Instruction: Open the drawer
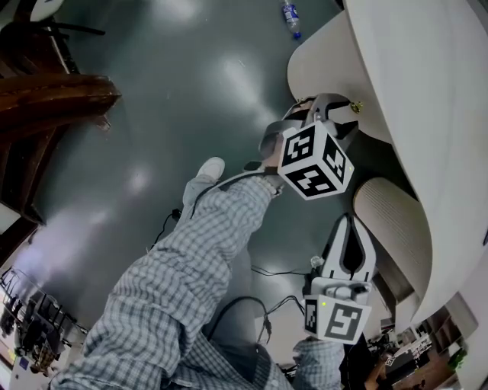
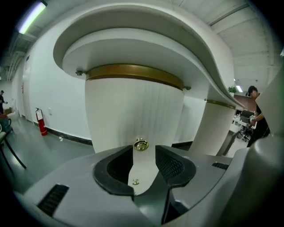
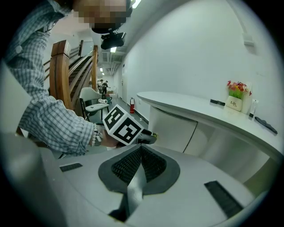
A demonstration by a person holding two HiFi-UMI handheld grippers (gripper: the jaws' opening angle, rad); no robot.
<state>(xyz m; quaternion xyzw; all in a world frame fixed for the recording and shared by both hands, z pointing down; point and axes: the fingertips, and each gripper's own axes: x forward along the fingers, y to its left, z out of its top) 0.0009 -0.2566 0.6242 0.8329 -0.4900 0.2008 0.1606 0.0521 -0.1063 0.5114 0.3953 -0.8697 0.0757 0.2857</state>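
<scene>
The drawer is the curved white front (image 2: 133,111) of a round pedestal under a white counter, with a brass band (image 2: 133,71) along its top. Its small brass ring knob (image 2: 141,144) sits just beyond the tips of my left gripper (image 2: 143,153), centred in the gap. The jaws are open and the pads do not touch the knob. From the head view, the left gripper (image 1: 332,105) points at the knob (image 1: 356,107). My right gripper (image 1: 351,225) hangs lower and nearer, shut on nothing (image 3: 141,150); its view shows the left gripper's marker cube (image 3: 124,125).
A second white pedestal (image 1: 390,222) stands near the right gripper. A water bottle (image 1: 290,18) lies on the green floor, cables (image 1: 267,271) trail by my feet, and a wooden stair rail (image 1: 53,93) is at the left. A fire extinguisher (image 2: 41,122) stands by the far wall.
</scene>
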